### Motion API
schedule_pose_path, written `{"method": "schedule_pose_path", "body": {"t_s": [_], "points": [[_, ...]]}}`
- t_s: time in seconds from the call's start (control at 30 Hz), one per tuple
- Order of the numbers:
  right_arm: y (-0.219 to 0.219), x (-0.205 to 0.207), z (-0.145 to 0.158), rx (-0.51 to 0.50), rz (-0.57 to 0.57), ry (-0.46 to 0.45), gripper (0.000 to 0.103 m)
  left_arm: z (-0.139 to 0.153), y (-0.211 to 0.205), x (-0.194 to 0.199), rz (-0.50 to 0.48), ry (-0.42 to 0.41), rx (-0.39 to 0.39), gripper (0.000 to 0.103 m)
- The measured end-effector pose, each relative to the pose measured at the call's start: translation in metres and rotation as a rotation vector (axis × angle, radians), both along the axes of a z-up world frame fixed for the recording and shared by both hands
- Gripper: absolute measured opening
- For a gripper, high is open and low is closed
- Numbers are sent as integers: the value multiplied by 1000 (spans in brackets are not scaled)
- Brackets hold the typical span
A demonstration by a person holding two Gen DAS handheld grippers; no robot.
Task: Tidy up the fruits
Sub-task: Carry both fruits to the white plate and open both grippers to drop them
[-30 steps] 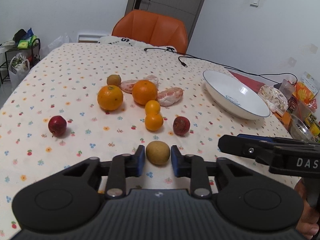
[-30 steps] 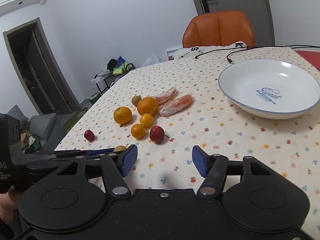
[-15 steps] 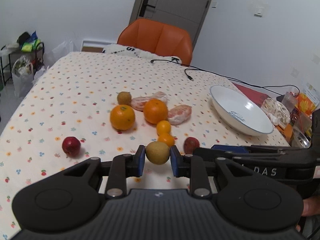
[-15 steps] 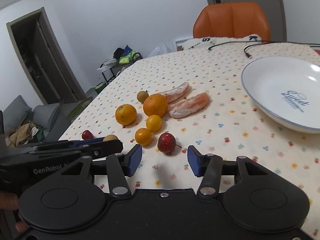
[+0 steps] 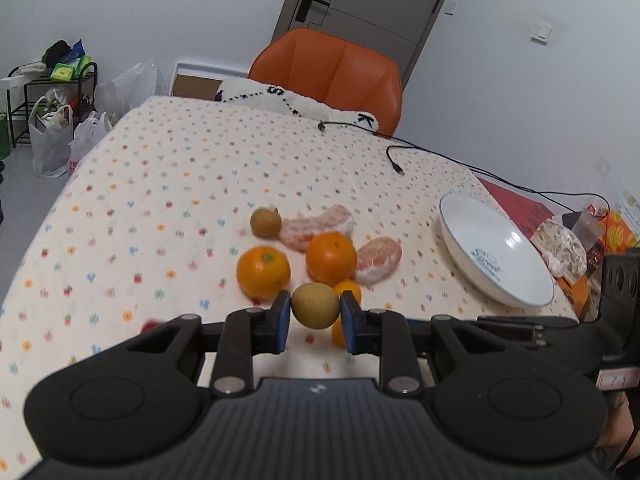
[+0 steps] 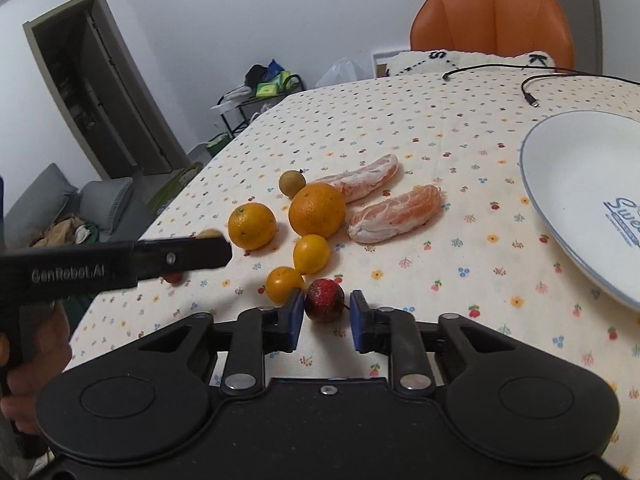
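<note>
We have the left hand-held gripper (image 5: 315,317) clamped on a small brown round fruit (image 5: 315,305), lifted clear of the tabletop (image 5: 168,184); its blue pads (image 5: 283,320) press both sides of the fruit. On our other side, the right hand-held gripper (image 6: 325,321) sits low with its jaws narrowed around a dark red fruit (image 6: 324,300) that rests on the flowered cloth; the left pad looks to be touching it, the right one just beside it, so we cannot tell whether it grips. Beyond lie two big oranges (image 6: 317,210), two small yellow-orange fruits (image 6: 311,253), another brown fruit (image 6: 292,183) and two peeled citrus pieces (image 6: 396,214); the white bowl (image 6: 568,184) waits empty on the right, well apart from the cluster.
</note>
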State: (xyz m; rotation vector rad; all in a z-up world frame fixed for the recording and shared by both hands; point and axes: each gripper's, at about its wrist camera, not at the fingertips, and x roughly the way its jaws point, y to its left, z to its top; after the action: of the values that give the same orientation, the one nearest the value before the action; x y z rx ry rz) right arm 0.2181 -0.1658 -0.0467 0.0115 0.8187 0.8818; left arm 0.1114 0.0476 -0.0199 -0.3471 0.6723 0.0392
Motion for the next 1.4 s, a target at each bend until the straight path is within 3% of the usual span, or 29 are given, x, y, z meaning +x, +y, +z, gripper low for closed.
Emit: {"method": "schedule_pose_path", "body": {"t_s": [0.33,0.73,1.4], "points": [[-20,20,26,43,36,5,18,33,-5,33,-17,-49,18,25],[-69,36,54,102,-66,-52,18,42,-39,72,-99,-66,28,25],[-151,55,36,123,-334,-88,18,34,-124,122,-274,-50,44,25]]}}
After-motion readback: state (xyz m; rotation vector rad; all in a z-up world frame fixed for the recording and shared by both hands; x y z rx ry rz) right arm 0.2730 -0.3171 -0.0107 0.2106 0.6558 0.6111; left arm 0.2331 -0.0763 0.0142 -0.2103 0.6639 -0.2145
